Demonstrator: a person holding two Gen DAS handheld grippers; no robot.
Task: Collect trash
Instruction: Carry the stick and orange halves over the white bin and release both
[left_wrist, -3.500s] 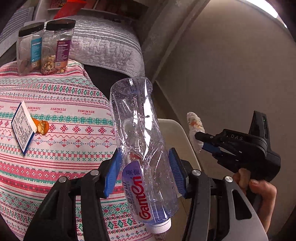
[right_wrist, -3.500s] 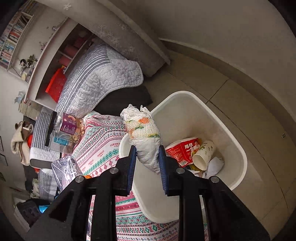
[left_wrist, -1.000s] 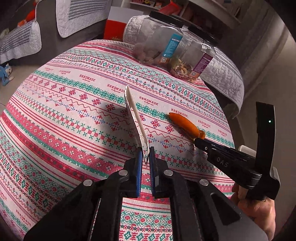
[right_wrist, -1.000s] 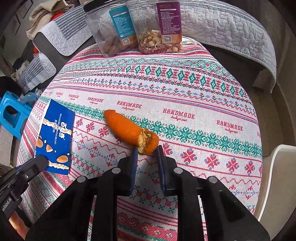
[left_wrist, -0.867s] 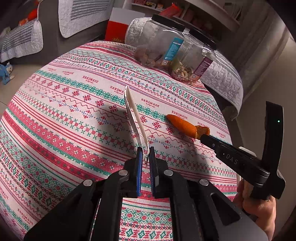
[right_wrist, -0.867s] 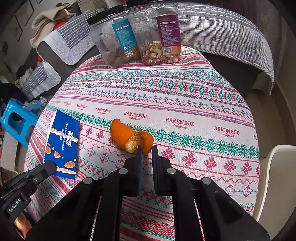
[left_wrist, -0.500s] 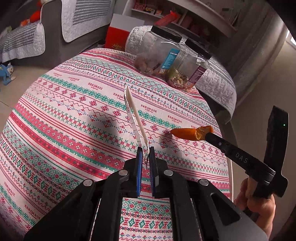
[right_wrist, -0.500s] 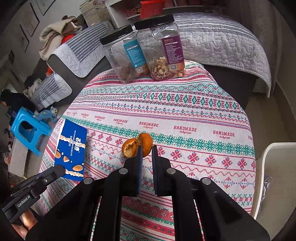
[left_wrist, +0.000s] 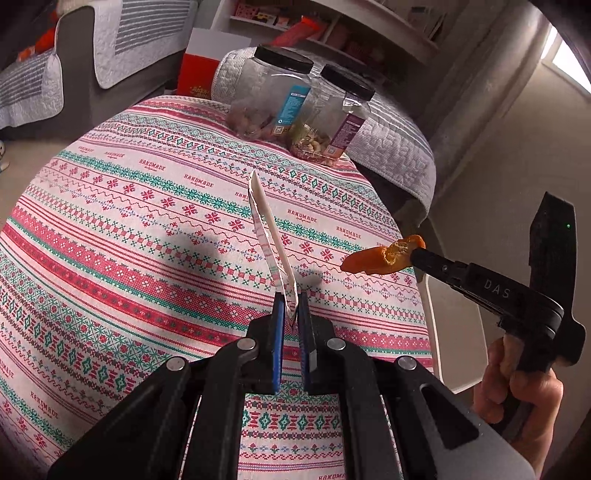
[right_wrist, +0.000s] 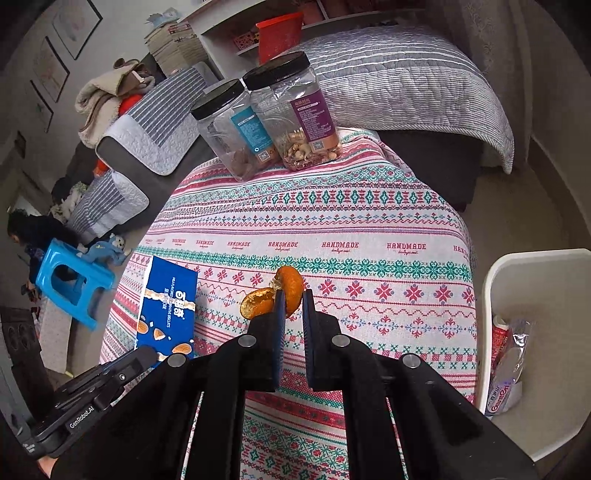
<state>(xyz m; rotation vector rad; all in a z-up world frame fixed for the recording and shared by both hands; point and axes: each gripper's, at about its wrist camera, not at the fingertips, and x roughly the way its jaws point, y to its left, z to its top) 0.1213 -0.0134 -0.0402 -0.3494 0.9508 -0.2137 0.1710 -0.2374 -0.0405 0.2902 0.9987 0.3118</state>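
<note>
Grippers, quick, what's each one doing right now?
Left gripper: shut on the blue biscuit packet, lifted off the tablecloth.
Right gripper: shut on the orange peel, held in the air.

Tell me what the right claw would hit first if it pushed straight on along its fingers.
Probably the patterned tablecloth just beyond the orange peel that the right claw holds; farther along stand two nut jars. Depth is unclear.

Two black-lidded jars (right_wrist: 266, 125) stand on the patterned tablecloth (right_wrist: 369, 206).
</note>
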